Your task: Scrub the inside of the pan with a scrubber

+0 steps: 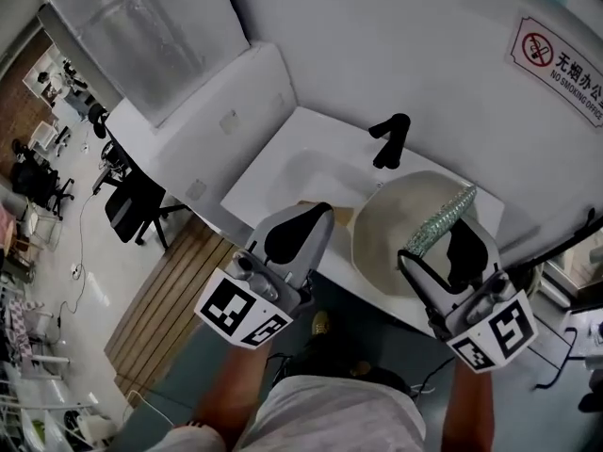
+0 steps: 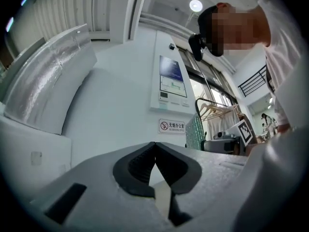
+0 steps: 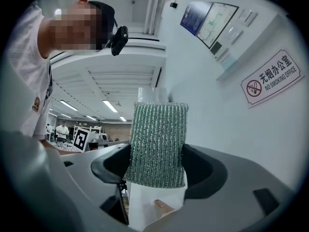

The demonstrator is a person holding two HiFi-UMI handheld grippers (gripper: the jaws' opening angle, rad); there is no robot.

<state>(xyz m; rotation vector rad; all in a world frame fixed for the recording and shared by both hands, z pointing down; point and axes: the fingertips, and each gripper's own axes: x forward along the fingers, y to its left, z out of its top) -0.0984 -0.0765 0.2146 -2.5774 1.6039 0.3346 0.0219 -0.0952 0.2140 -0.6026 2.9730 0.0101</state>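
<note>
Gripping the green scrubber [image 3: 157, 141] between its jaws, the right hand-held gripper [image 3: 157, 170] hangs over the pan [image 1: 391, 243] just below and ahead of it. The left hand-held gripper [image 2: 155, 153] is closed and empty. Scrubbing seemingly hasn't started.

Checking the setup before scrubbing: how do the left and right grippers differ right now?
The left gripper is shut on nothing; the right gripper is shut on the green scrubber. In the head view the left gripper shows beside the pan, the right gripper over it. Both point toward the white wall.
</note>
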